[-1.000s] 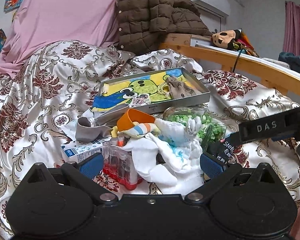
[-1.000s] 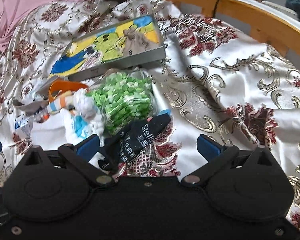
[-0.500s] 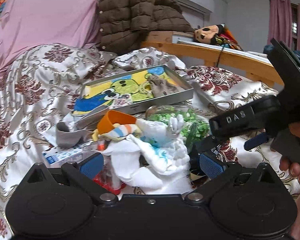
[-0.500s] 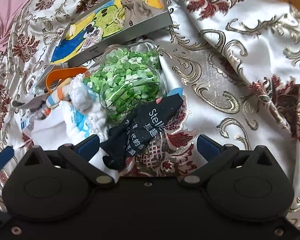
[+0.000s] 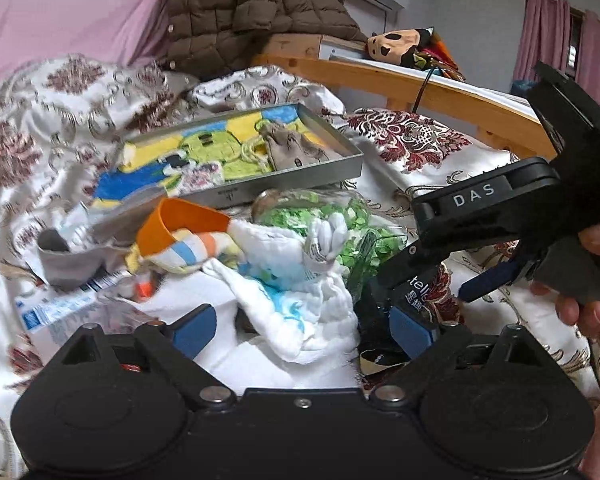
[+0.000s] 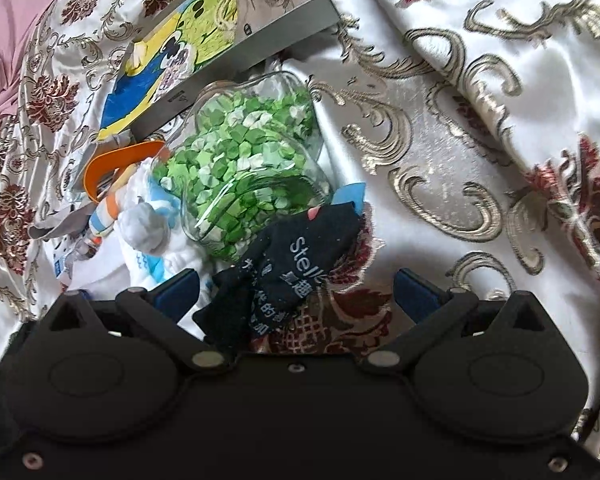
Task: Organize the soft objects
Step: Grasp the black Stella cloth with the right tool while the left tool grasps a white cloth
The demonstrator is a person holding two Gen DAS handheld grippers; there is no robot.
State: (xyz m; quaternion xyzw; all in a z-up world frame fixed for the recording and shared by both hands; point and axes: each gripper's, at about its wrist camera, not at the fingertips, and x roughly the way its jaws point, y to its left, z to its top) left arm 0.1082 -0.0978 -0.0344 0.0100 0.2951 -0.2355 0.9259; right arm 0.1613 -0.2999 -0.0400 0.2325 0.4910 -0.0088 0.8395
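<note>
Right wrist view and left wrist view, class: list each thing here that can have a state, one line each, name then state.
Left hand-held gripper: open, jaws just closing a little, white cloth between them, pads not pressing.
Right hand-held gripper: open, over the black sock.
White cloth: crumpled.
Black sock: crumpled, lying on the bedspread.
Jar: on its side, full of green bits.
Tray: holds a grey pouch.
</note>
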